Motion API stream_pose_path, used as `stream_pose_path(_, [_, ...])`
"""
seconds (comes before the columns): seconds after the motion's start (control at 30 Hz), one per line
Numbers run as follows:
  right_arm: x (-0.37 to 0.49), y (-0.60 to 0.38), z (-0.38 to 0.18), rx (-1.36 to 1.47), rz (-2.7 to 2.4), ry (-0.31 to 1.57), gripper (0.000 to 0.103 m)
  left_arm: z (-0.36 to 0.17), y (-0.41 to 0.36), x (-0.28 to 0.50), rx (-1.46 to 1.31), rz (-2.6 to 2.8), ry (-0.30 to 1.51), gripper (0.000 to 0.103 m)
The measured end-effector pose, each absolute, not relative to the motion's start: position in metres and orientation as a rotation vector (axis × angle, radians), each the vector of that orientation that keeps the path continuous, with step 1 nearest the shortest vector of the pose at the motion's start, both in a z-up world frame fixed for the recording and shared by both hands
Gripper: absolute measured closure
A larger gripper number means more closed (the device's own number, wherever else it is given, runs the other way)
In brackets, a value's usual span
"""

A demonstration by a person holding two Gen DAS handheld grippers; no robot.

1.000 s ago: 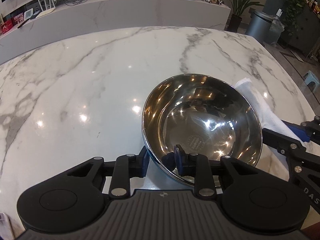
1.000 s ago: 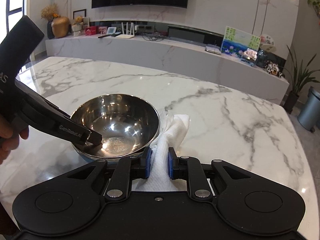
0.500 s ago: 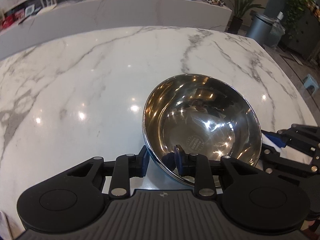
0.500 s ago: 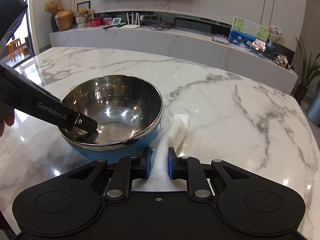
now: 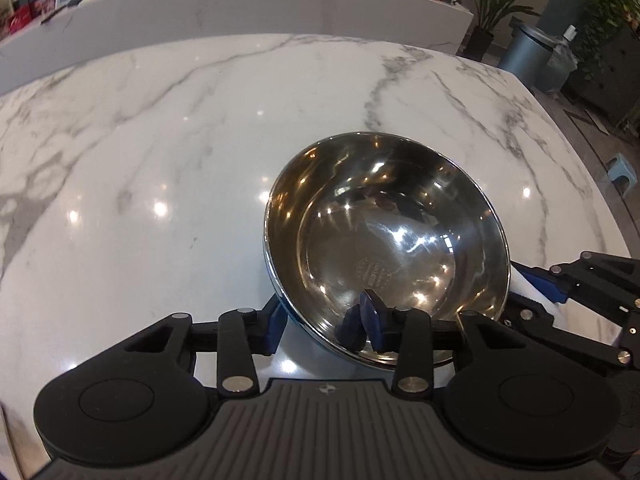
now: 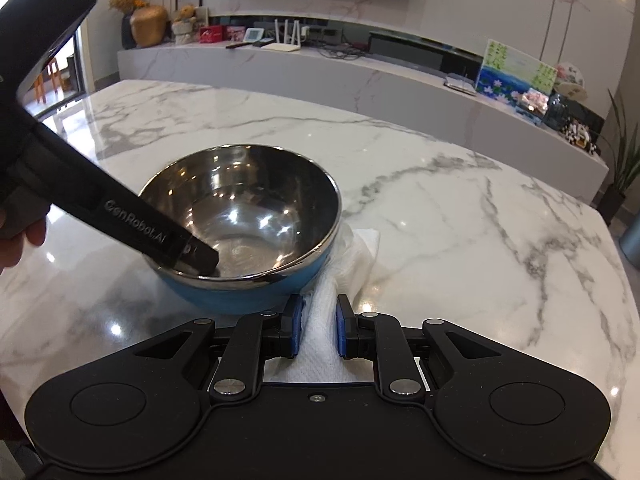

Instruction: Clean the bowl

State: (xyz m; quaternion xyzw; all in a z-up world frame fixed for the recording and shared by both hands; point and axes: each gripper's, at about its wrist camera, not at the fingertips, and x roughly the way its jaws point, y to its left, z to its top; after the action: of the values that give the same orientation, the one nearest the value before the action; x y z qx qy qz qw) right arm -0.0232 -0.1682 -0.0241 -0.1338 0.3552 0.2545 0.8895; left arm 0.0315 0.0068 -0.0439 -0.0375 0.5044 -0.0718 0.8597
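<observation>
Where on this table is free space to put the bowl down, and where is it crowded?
Free: the marble table left of and behind the bowl, and right of the paper towel. Crowded: the near edge, where the left tool straddles the rim and the right tool pinches the towel.

Bowl (image 6: 240,232) on table (image 6: 460,220), paper towel (image 6: 344,264) just right

white crumpled paper towel (image 6: 320,336) mostly hidden behind steel bowl with blue outside (image 6: 256,292); person's hand (image 6: 16,240) cut off at left edge
</observation>
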Motion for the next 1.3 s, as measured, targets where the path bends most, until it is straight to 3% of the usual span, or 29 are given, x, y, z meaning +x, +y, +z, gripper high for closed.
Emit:
stream_pose_path(0.3, [-0.019, -0.182, -0.012, -0.236, 0.492, 0.691, 0.087, -0.04, -0.002, 0.032, 0.018, -0.206, 1.034, 0.076])
stream_pose_path(0.83, [-0.018, -0.177, -0.024, -0.27, 0.503, 0.747, 0.087, -0.04, -0.004, 0.032, 0.035, -0.25, 1.041, 0.076])
stream_pose_path(0.97, [-0.018, -0.176, -0.027, -0.278, 0.506, 0.761, 0.087, -0.042, -0.004, 0.031, 0.028, -0.258, 1.037, 0.073])
stream_pose_path(1.2, [-0.018, -0.173, -0.032, -0.293, 0.51, 0.786, 0.087, -0.048, 0.006, 0.028, -0.127, -0.211, 1.069, 0.057])
stream_pose_path(1.3, [-0.018, -0.173, -0.033, -0.296, 0.511, 0.788, 0.087, -0.05, 0.009, 0.027, -0.19, -0.209, 1.091, 0.057])
